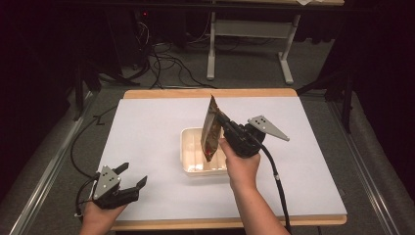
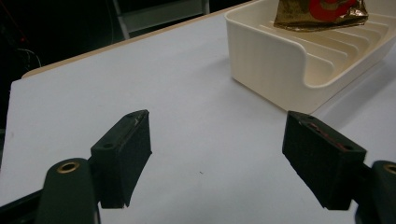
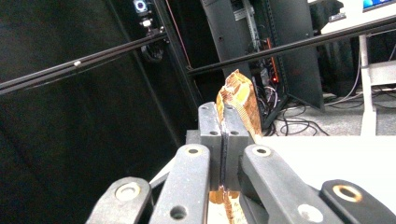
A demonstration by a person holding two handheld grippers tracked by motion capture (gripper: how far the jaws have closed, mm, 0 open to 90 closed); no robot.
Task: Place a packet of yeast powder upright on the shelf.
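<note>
Over at the middle of the white table (image 1: pixel 147 147), the right gripper (image 1: pixel 224 123) has its jaws pressed tight on a brown foil packet (image 1: pixel 211 129), pinching it near one edge. The packet hangs upright, its lower end dipping into the cream ribbed tray (image 1: pixel 191 152) while its top corner points up and away from the person. In the right gripper view the two pads meet flat on the packet's crinkled edge (image 3: pixel 240 100), which sticks up between and above them. The person's right hand (image 1: pixel 241 164) wraps the gripper's handle just at the tray's near right corner. Down at the near left of the table, well apart from the tray, the left gripper (image 1: pixel 131 176) rests low with its jaws spread wide and nothing between them. From the left gripper view the tray's rounded wall (image 2: pixel 266 60) shows ahead, with the packet's lower end (image 2: pixel 322 14) inside it.
</note>
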